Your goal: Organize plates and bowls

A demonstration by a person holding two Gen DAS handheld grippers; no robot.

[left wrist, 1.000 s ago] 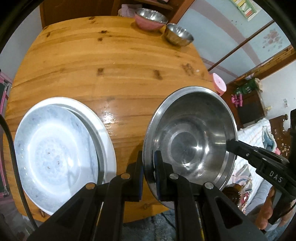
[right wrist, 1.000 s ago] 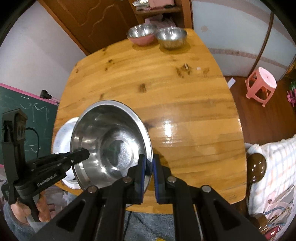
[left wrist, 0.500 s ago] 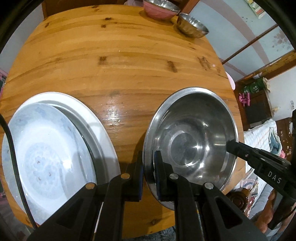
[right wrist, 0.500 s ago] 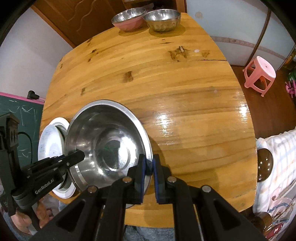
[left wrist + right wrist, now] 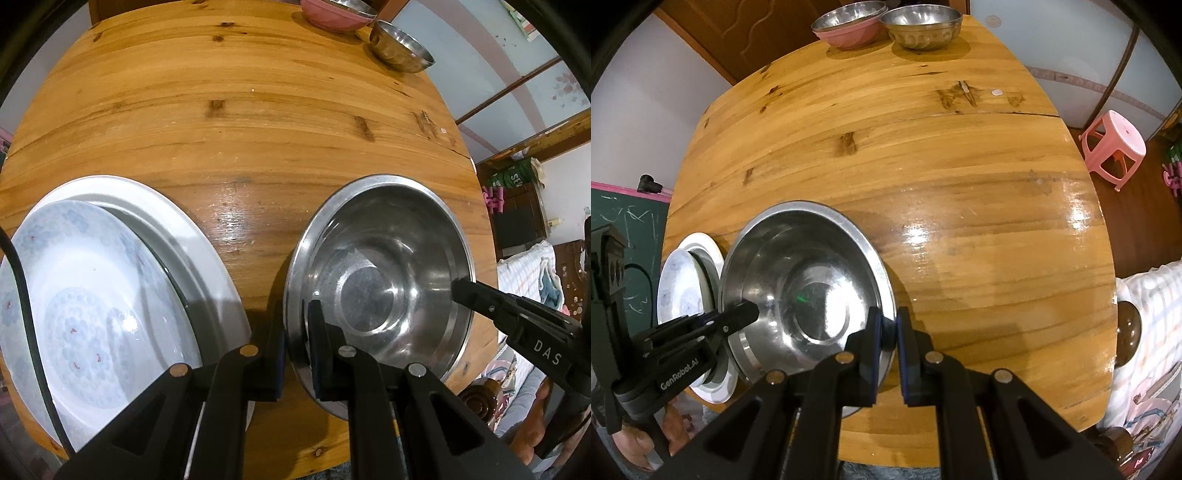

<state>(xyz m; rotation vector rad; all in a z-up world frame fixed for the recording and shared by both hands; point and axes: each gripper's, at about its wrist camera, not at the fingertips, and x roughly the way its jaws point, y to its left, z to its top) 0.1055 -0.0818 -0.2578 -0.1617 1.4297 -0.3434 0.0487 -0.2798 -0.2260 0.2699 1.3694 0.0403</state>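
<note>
A large steel bowl is held over the near part of the round wooden table. My left gripper is shut on its left rim. My right gripper is shut on its right rim, and the bowl also shows in the right wrist view. To the left of the bowl lie stacked plates: a blue-patterned plate on a white plate. They show small in the right wrist view.
At the far edge stand a pink bowl with a steel bowl nested in it and a small steel bowl. A pink stool stands on the floor to the right. Bedding lies by the near right edge.
Both grippers have carried the steel bowl forward over the table and lower. The plates and far bowls look larger and nearer. The grip on both rims is unchanged.
</note>
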